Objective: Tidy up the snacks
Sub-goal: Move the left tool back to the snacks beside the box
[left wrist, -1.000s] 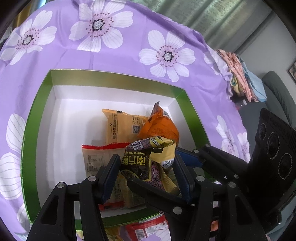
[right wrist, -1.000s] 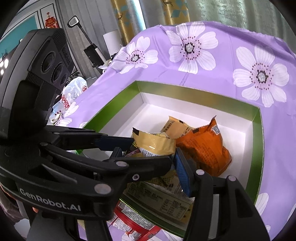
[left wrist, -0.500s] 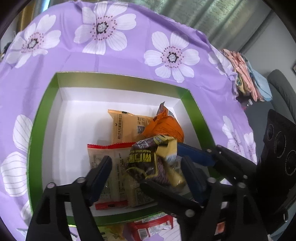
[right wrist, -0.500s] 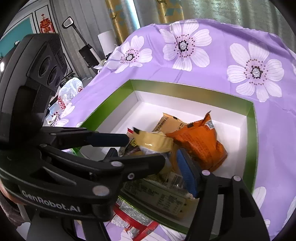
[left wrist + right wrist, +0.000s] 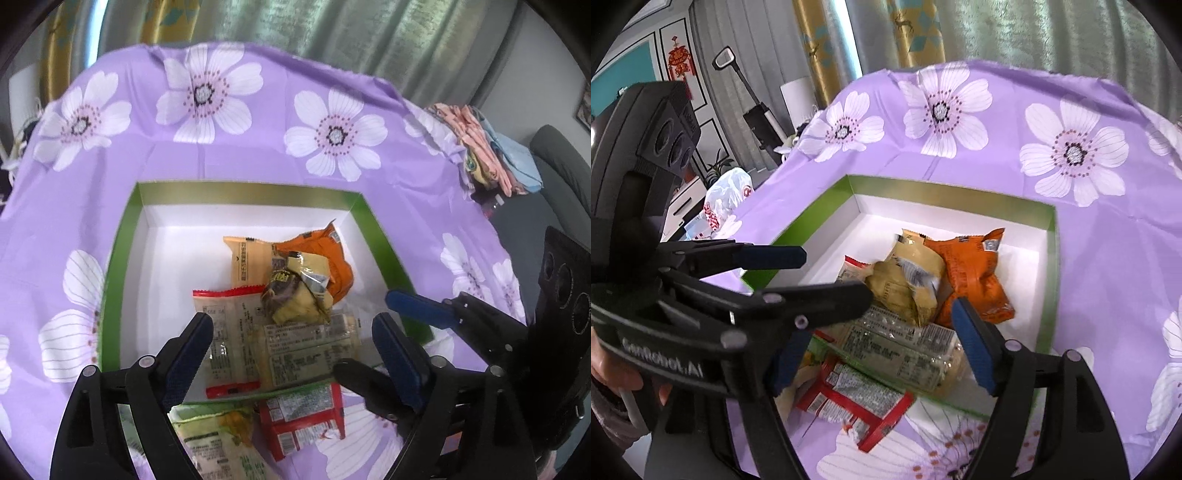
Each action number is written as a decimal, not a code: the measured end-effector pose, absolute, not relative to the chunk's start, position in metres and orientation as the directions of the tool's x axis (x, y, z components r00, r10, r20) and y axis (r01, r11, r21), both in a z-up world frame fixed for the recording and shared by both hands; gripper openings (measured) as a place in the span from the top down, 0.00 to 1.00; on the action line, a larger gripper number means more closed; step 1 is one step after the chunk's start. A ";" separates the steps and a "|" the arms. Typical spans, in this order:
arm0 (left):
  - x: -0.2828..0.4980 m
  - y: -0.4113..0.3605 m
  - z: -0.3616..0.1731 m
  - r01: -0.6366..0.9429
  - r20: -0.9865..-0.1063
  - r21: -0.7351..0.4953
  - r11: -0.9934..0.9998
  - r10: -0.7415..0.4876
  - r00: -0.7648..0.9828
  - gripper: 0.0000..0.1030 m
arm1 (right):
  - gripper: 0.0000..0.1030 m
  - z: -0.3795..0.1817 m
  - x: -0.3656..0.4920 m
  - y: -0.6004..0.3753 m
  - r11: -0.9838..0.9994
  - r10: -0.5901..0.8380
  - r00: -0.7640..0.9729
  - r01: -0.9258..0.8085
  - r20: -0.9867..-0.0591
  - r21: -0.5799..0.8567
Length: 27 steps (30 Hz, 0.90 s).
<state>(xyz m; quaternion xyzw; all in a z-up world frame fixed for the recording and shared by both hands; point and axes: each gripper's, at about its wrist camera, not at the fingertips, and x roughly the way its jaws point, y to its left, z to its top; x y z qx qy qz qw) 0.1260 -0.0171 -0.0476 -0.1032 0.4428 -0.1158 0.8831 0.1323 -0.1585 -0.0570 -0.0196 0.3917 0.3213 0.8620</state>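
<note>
Left wrist view: we are holding both the left gripper (image 5: 291, 334) and right gripper (image 5: 875, 350) spread wide, gripping nothing, above the near edge of the box (image 5: 243, 192), where the crumpled snack packet (image 5: 295, 291) is lying.

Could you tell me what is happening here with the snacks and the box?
A person with a handheld gripper in each hand is sorting snack packets into a green-rimmed box on a purple floral tablecloth. Both the left gripper and the right gripper are open and hold nothing. A yellow-and-dark packet lies loose on the pile in the box, beside an orange packet. A red packet and a green-and-yellow packet lie outside, by the near rim.
</note>
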 end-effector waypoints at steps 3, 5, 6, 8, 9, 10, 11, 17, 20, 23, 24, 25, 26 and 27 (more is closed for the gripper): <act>0.114 -0.019 -0.039 0.119 -0.745 -0.274 0.954 -0.288 0.601 0.14 | 0.23 -0.048 0.119 -0.168 0.800 0.538 0.512 -0.560 -0.670 0.216; 0.106 -0.019 -0.035 0.122 -0.737 -0.272 0.955 -0.288 0.612 0.04 | 0.21 -0.043 0.111 -0.172 0.804 0.539 0.526 -0.555 -0.658 0.214; 0.102 -0.020 -0.032 0.123 -0.730 -0.271 0.955 -0.288 0.620 0.01 | 0.20 -0.041 0.104 -0.176 0.804 0.541 0.532 -0.554 -0.651 0.216; 0.092 -0.020 -0.027 0.126 -0.716 -0.271 0.954 -0.287 0.637 0.01 | 0.18 -0.036 0.092 -0.180 0.803 0.547 0.542 -0.554 -0.638 0.219; 0.087 -0.020 -0.024 0.127 -0.711 -0.270 0.954 -0.287 0.642 0.01 | 0.17 -0.033 0.086 -0.182 0.804 0.547 0.548 -0.554 -0.632 0.216; 0.082 -0.021 -0.022 0.127 -0.708 -0.268 0.955 -0.285 0.646 0.01 | 0.16 -0.030 0.080 -0.184 0.806 0.546 0.556 -0.553 -0.627 0.211; 0.076 -0.021 -0.019 0.126 -0.704 -0.265 0.956 -0.281 0.652 0.01 | 0.16 -0.027 0.074 -0.186 0.808 0.544 0.565 -0.551 -0.621 0.206; 0.042 -0.025 0.000 0.120 -0.667 -0.213 0.970 -0.234 0.708 0.01 | 0.05 -0.014 0.044 -0.195 0.812 0.546 0.594 -0.548 -0.590 0.200; 0.029 -0.028 0.006 0.127 -0.652 -0.208 0.970 -0.235 0.721 0.01 | 0.05 -0.009 0.030 -0.200 0.814 0.548 0.611 -0.547 -0.571 0.196; 0.017 -0.032 0.010 0.129 -0.645 -0.196 0.972 -0.227 0.730 0.01 | 0.05 -0.006 0.021 -0.206 0.814 0.555 0.619 -0.541 -0.556 0.210; 0.014 -0.033 0.010 0.131 -0.643 -0.193 0.972 -0.226 0.731 0.01 | 0.05 -0.005 0.018 -0.208 0.815 0.556 0.621 -0.539 -0.553 0.214; 0.010 -0.034 0.011 0.134 -0.642 -0.193 0.972 -0.228 0.732 0.01 | 0.05 -0.004 0.015 -0.210 0.815 0.556 0.623 -0.538 -0.550 0.215; 0.008 -0.035 0.011 0.136 -0.642 -0.193 0.972 -0.230 0.732 0.01 | 0.05 -0.003 0.013 -0.211 0.815 0.557 0.624 -0.538 -0.549 0.216; 0.005 -0.037 0.011 0.137 -0.644 -0.195 0.971 -0.232 0.729 0.01 | 0.05 -0.003 0.011 -0.212 0.816 0.556 0.625 -0.537 -0.548 0.215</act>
